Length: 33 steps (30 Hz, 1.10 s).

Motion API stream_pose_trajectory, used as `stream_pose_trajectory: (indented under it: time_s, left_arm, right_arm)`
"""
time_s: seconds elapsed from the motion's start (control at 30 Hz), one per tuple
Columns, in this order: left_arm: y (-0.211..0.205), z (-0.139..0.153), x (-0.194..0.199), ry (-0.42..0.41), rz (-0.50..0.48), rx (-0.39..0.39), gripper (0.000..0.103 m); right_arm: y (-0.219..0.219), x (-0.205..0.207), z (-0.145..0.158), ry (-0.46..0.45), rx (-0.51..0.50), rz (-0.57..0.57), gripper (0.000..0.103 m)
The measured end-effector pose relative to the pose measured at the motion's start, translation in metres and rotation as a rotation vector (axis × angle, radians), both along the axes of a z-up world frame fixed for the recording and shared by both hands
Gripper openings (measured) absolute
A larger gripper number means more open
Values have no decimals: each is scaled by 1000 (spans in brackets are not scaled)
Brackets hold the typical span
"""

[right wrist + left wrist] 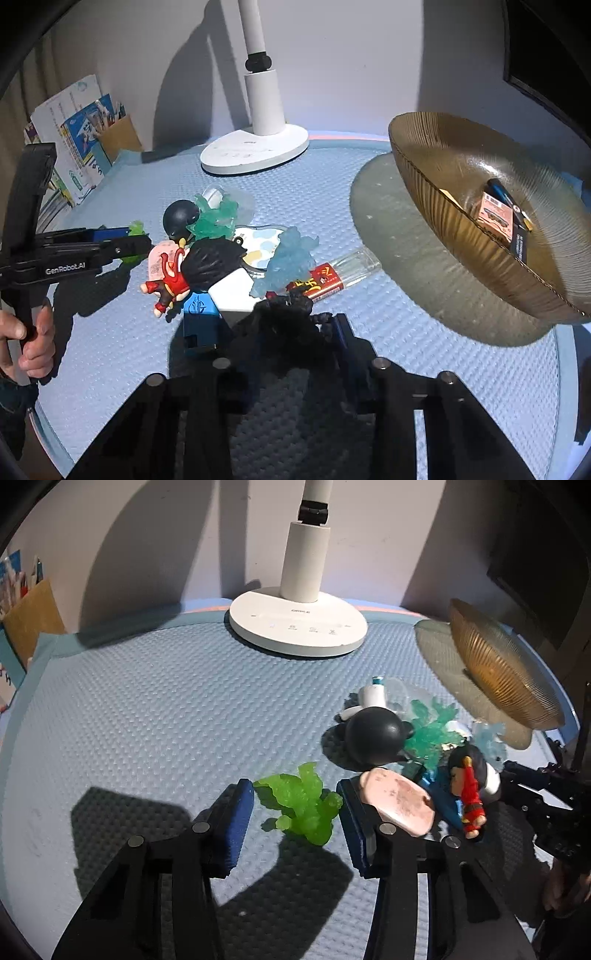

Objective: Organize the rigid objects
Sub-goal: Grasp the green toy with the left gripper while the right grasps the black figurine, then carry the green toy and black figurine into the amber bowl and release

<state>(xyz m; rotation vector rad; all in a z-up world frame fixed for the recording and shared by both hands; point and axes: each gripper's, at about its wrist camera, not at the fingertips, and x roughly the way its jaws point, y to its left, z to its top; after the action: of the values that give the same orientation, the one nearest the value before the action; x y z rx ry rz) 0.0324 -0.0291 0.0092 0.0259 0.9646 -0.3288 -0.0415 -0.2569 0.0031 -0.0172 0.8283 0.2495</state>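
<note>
On the dimpled blue table (147, 709), the left tool (295, 812) is sitting spread wide around a knobbly translucent green figure (301, 803), while the right tool (295, 325), at its three o'clock, is clenching a lumpy black figure (291, 314).

The lamp (299, 627) is cut off at the top edge in both views, so its head cannot be seen. In the right wrist view, the right claw (288, 332) holds a dark lumpy thing (291, 314) that sits in shadow; its shape and its contact with the pads cannot be made out. The blue block (199, 325) is partly covered by the white block (236, 288) and the figurine (173, 284). Inside the amber bowl (461, 229), the small carton (496, 214) is half hidden behind the rim, its print too small to read. In the left wrist view the right claw (517, 779) is cut off by the frame's edge. The keyring card (255, 240) lies mostly buried under the toys.
</note>
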Motion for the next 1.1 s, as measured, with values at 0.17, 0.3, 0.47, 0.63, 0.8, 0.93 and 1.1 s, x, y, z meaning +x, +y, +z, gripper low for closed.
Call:
stream_pose_trajectory:
  time_s: [0.17,0.3,0.47,0.63,0.8,0.93,1.1]
  left_arm:
    - [-1,15,-19,-57,-22,-10,43]
    - [-6,31,-32,-97,-35,-34,43]
    - [-21,54,-44,-143,-64,-47,43]
    - [-53,92,-53,-219,-127,-76,43]
    - [-111,133,-45,-294,-229,-96,43]
    - [-168,145,-29,-295,-315,-111,43]
    - [-225,106,-3,-148,-359,-111,43]
  right_arm:
    - [-10,-16,2,-13,39,-27,26]
    - [-20,-31,11,-38,75,-56,26]
    - [-33,-46,26,-65,108,-82,26]
    - [-52,-68,67,-167,108,-137,26]
    - [-94,-71,118,-233,69,-275,26]
    - [-132,-57,146,-238,44,-378,26]
    - [-155,-31,137,-143,33,-419,26]
